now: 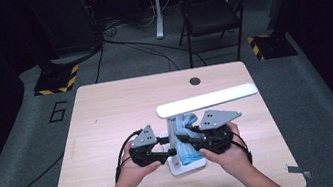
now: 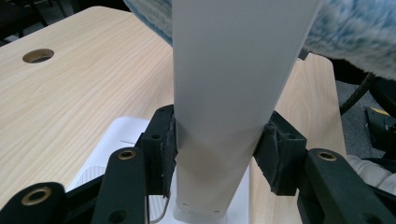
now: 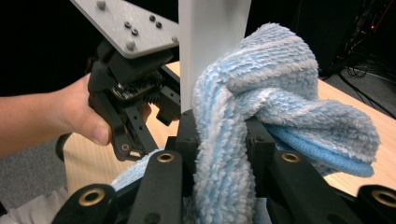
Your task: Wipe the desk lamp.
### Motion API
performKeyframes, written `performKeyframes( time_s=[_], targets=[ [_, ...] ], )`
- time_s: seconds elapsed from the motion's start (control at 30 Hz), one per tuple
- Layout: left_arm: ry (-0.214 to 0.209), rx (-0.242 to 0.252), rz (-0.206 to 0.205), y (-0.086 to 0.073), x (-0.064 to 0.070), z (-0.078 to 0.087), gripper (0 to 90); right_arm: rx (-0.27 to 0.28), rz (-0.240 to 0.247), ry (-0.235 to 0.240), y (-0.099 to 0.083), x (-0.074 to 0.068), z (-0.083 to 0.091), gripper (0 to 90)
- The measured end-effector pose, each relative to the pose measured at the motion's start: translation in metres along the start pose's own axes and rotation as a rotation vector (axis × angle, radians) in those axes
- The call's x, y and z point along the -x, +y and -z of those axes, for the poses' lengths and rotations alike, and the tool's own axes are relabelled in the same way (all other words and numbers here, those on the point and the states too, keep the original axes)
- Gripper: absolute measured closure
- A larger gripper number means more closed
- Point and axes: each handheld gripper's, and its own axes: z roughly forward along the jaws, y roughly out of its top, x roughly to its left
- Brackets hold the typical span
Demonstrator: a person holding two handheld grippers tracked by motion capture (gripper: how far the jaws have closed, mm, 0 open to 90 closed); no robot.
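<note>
Left gripper view has my left gripper (image 2: 219, 149) clamped on the lamp (image 2: 229, 93) stem — keep it firm. My right gripper (image 3: 219, 140) pinches the cloth (image 3: 261, 107) beside it — wipe slowly.

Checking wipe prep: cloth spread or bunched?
Bunched: the blue cloth is gathered into a thick wad between the right gripper jaws, beside the lamp post.

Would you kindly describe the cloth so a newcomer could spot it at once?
On the wooden table stands a white desk lamp. Against its upright, the right gripper pinches a fluffy cloth, the one soft thing there, striped light blue and white.
</note>
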Motion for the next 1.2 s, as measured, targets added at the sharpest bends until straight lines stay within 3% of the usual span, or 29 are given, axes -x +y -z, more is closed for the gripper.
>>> performKeyframes(
  time_s=[0.23, 0.37, 0.5, 0.63, 0.73, 0.87, 1.03, 1.2],
  targets=[
    [0.004, -0.008, -0.013, 0.0, -0.001, 0.001, 52.3, 0.048, -0.014, 0.009, 0.011, 0.001, 0.007, 72.7],
    [0.012, -0.005, -0.014, 0.001, 0.0, 0.0, 52.4, 0.117, -0.024, 0.011, 0.023, 0.0, 0.018, 72.7],
    [0.032, -0.005, -0.018, 0.001, 0.002, 0.0, 52.6, 0.135, 0.005, -0.001, 0.03, 0.0, 0.025, 72.6],
    [0.024, -0.007, -0.012, 0.001, 0.002, -0.001, 52.5, 0.148, -0.016, -0.016, 0.026, 0.002, 0.026, 72.8],
    [0.034, -0.003, -0.015, 0.001, 0.004, -0.002, 52.5, 0.176, -0.033, -0.061, 0.02, 0.005, 0.03, 72.9],
    [0.03, -0.016, -0.008, 0.002, 0.005, -0.002, 52.6, 0.237, -0.116, -0.089, 0.011, 0.017, 0.041, 73.1],
    [0.032, -0.016, -0.002, 0.002, 0.005, -0.001, 52.5, 0.255, -0.142, -0.134, 0.002, 0.021, 0.048, 73.0],
    [0.002, -0.01, 0.02, 0.004, 0.003, -0.002, 51.0, 0.236, -0.154, -0.106, 0.001, 0.023, 0.048, 72.7]
  ],
)
